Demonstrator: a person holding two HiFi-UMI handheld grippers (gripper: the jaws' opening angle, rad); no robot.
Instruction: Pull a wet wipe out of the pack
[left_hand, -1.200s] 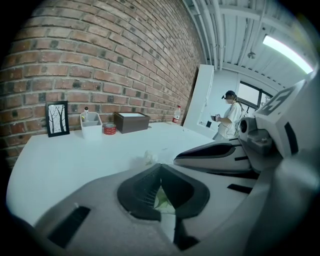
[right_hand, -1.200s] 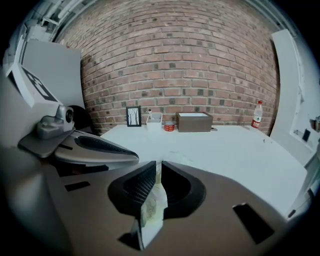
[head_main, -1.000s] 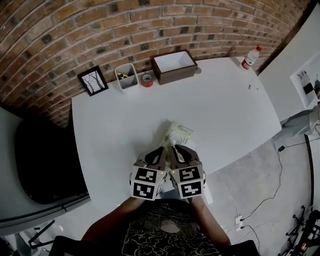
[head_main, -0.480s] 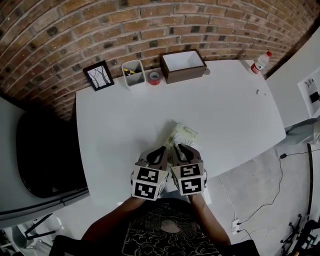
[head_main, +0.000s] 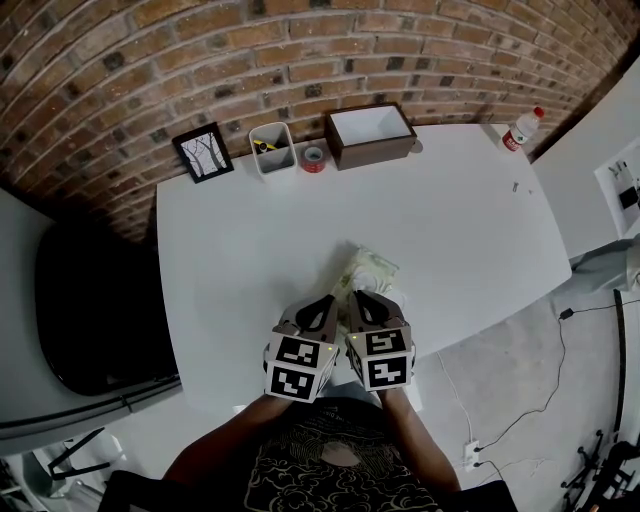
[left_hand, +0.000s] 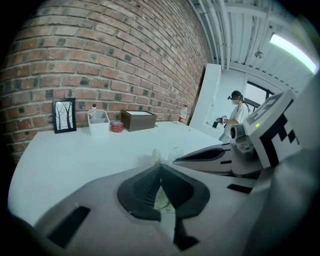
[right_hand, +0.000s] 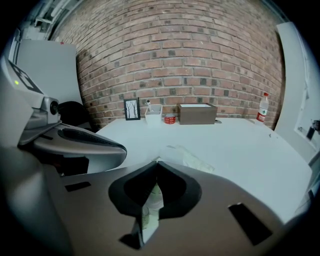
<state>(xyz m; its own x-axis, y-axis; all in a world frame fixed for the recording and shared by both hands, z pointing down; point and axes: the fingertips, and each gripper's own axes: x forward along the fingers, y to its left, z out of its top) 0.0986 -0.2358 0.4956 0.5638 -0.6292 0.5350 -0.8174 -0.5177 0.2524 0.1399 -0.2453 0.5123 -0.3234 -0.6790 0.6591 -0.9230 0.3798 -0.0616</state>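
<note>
Nearest us, our left gripper (left_hand: 160, 166) and right gripper (right_hand: 157, 164) stay side by side, both jaws closed to the tips, seemingly pinching the near end of the wet wipe pack (head_main: 368, 272). The pack lies unmoved on the table (head_main: 250, 230), and no wipe is out yet.

pack: soft wet wipe pack (head_main: 370, 272), pale green-white crinkly film, looks a bit rumpled

pose: lying flat on the table (head_main: 250, 230), long side running away from the fingers and slightly off to the right

where: near end tucked right under the fingertips of both grippers, the rest sticks out past them

left gripper (left_hand: 161, 166): shiny crumpled film just past the tips, more pale green showing below through the slot between the fingers (left_hand: 142, 188)

right gripper (right_hand: 157, 162): same deal, pack seen under the fingers (right_hand: 173, 188) and stretching ahead-right

grip: can't tell if either pair actually pinches the film
</note>
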